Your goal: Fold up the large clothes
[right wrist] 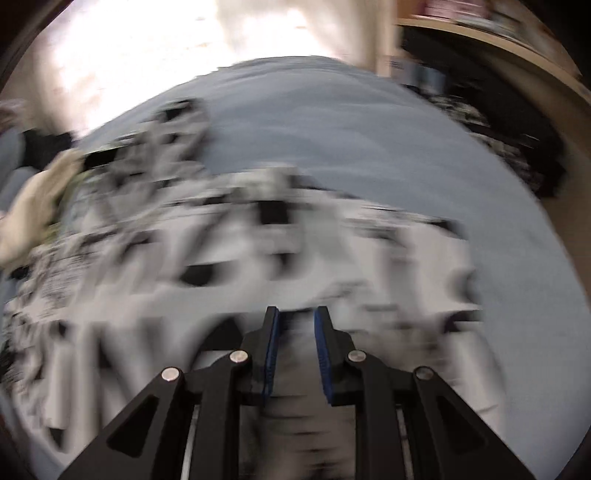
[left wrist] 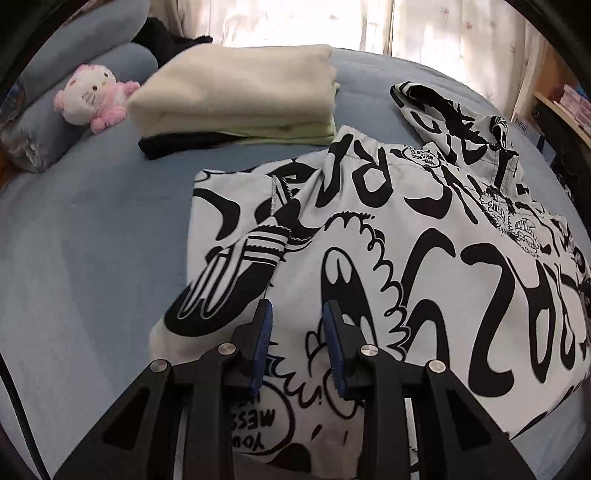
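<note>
A large white garment with bold black cartoon lettering [left wrist: 406,240] lies spread on the blue bed [left wrist: 92,240], with a sleeve folded across its left part. My left gripper [left wrist: 297,310] hovers over the garment's near edge. Its blue pads [left wrist: 264,332] stand a little apart and the printed cloth lies flat below them, not pinched. The right wrist view is badly blurred by motion. There the same garment [right wrist: 221,258] stretches across the bed [right wrist: 332,129], and my right gripper [right wrist: 297,312] is above its near edge, jaws slightly apart, with streaked cloth showing in the gap.
A folded cream stack [left wrist: 236,96] sits on a black item [left wrist: 177,146] beyond the garment. A pink and white plush toy [left wrist: 92,98] leans on blue pillows [left wrist: 33,129] at far left. Curtains [left wrist: 295,18] hang behind the bed, and a wooden shelf [left wrist: 565,107] stands at right.
</note>
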`<state>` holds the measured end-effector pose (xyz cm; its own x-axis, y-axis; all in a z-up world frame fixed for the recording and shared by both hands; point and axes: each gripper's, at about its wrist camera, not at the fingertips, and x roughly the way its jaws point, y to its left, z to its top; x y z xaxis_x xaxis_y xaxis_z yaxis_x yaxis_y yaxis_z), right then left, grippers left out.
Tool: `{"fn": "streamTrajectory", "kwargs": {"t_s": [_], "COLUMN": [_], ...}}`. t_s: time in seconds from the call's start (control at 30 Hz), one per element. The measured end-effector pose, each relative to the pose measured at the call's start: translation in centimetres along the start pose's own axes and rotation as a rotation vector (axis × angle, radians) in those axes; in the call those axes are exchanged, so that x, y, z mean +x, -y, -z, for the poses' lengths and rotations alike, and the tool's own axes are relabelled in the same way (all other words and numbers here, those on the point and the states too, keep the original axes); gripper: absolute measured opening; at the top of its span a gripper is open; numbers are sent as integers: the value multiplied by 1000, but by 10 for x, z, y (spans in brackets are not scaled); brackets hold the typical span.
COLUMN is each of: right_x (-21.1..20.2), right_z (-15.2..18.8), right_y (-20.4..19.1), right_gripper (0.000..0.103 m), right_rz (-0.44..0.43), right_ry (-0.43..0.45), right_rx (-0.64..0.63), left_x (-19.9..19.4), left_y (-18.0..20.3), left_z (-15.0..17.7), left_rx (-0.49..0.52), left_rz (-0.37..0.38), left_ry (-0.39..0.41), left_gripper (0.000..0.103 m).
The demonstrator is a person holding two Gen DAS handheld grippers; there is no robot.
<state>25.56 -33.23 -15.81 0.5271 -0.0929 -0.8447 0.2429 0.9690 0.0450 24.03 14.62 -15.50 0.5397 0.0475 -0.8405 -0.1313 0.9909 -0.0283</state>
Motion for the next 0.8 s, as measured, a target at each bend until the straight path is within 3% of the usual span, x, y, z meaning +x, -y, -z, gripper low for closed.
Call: {"fn": "streamTrajectory", "kwargs": {"t_s": [0.07, 0.2, 0.37, 0.8], "right_x": [-1, -12, -17, -38], "right_z": [3, 13, 20, 25], "right_y": [33, 61, 49, 44], "right_gripper": [7, 7, 8, 10], "right_rz": [-24, 5, 69, 39], "right_ry": [-10, -14, -12, -58], "right_rx": [61, 77, 13, 75], "left_x": [-1, 0, 1, -14], "left_y": [0, 1, 3, 12], "left_z": [2, 4, 3, 2], "left_rx": [10, 15, 26, 49], "left_rz": [-13, -20, -38, -47], "left_ry": [5, 5, 1, -55], "left_gripper": [27, 27, 27, 28]}}
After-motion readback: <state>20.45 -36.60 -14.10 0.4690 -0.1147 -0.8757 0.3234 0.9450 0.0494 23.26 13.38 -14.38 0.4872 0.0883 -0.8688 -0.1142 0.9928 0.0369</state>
